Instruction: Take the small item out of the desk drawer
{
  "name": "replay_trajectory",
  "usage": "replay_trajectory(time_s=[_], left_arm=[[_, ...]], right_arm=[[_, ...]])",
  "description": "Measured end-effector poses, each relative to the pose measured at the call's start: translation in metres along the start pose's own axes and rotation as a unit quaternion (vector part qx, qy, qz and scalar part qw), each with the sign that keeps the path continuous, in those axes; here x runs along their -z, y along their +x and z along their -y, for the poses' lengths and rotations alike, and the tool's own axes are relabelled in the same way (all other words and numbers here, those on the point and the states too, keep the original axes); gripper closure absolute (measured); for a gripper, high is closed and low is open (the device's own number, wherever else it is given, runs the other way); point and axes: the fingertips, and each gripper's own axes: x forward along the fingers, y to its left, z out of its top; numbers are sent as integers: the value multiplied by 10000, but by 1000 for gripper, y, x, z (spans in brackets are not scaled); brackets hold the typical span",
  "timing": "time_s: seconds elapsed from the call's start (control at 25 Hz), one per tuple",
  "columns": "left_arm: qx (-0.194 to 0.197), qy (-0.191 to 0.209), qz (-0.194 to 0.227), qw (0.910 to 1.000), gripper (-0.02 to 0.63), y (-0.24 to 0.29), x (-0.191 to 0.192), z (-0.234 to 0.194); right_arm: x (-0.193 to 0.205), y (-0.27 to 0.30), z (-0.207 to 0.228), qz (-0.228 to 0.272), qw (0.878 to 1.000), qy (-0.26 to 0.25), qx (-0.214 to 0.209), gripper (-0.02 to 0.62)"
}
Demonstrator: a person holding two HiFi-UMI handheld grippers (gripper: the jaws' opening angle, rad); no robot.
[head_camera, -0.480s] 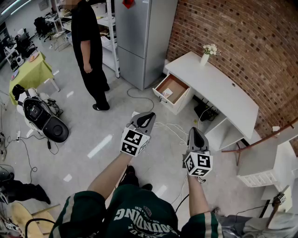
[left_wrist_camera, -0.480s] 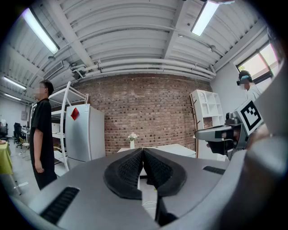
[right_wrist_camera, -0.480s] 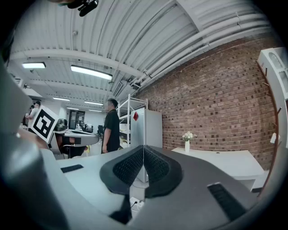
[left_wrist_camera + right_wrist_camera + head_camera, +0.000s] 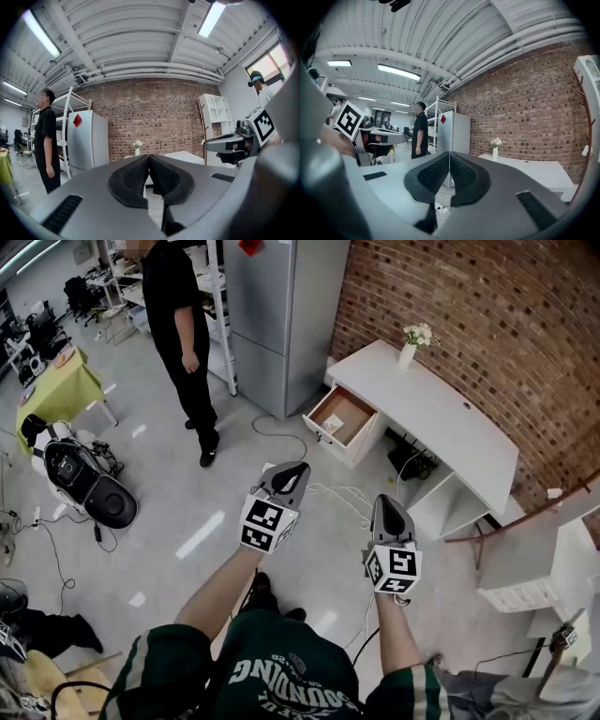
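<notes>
A white desk (image 4: 441,418) stands against the brick wall, and its drawer (image 4: 343,414) is pulled out. A small pale item (image 4: 331,425) lies inside the drawer near its front. My left gripper (image 4: 298,468) and right gripper (image 4: 385,502) are held level over the floor, well short of the desk. In the left gripper view the left gripper's (image 4: 149,157) black pads meet with nothing between them. The right gripper (image 4: 449,154) in its own view is shut and empty too.
A person in black (image 4: 178,329) stands near a grey fridge (image 4: 281,306) left of the desk. White cables (image 4: 339,495) trail on the floor before the drawer. A vase of flowers (image 4: 409,345) tops the desk. A white shelf unit (image 4: 539,568) stands at right.
The person in black has stepped and shifted stance. Both grippers and the desk sit slightly further left and up in the head view.
</notes>
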Motion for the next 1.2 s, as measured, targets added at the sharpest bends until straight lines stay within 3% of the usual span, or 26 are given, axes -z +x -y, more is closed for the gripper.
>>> replay_trajectory(time_s=[0.64,1.2], left_arm=[[154,-91,-161,9997,589,6,6,10],[206,-142,-101,9996,590,55,18,-27]], right_arm=[[9,-4,2,-132,9998,163,16,571],[18,57,10,-195,9997,159,22,571]])
